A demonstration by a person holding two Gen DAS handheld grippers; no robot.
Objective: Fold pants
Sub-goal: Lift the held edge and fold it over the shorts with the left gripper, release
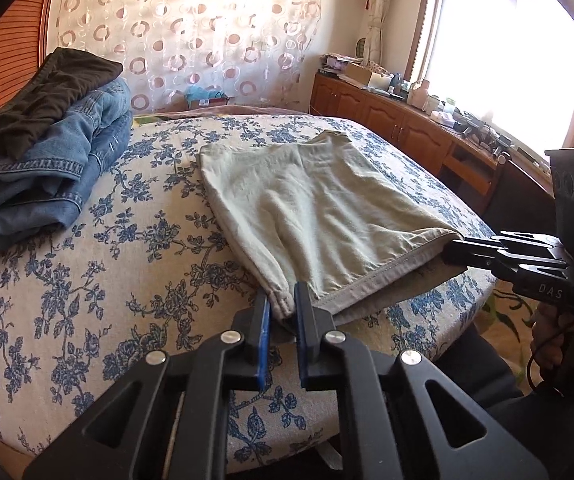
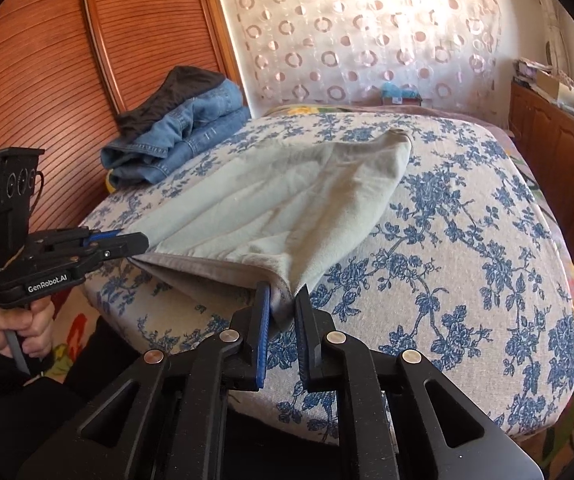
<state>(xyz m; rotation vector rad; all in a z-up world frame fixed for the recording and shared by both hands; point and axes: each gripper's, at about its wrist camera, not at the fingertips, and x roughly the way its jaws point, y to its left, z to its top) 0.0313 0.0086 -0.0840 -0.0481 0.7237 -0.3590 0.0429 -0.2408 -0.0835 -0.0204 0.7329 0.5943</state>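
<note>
The pants (image 1: 319, 208) lie folded on the bed (image 1: 87, 280), pale grey-green against the blue floral sheet, filling the middle of the left wrist frame and running from the centre toward the lower middle of it. Their near edge sits lifted a little off the sheet, and a lower layer of cloth shows beneath the hem.

The left hand-held gripper (image 1: 283, 312) is at the bottom centre of its own frame, clenched on the near left corner of the pants, with the cloth bunched between its blue pads (image 1: 265, 340). In the right wrist frame the same tool (image 2: 135, 246) reaches in from the left edge, nipping that corner.

The right hand-held gripper (image 2: 285, 304) is at the bottom centre of its frame, clamped on the other near corner, a fold of cloth pinched between its fingers. From the left wrist view it (image 1: 453, 254) comes in from the right edge, its tip at the hem; how much cloth it has there is hard to tell from that angle.

A hand (image 2: 19, 328) grips the left tool's handle at the lower left of the right wrist frame.

A stack of jeans (image 1: 47, 172) with a dark garment (image 1: 43, 100) on top sits on the bed at the upper left, well apart from the pants
</note>
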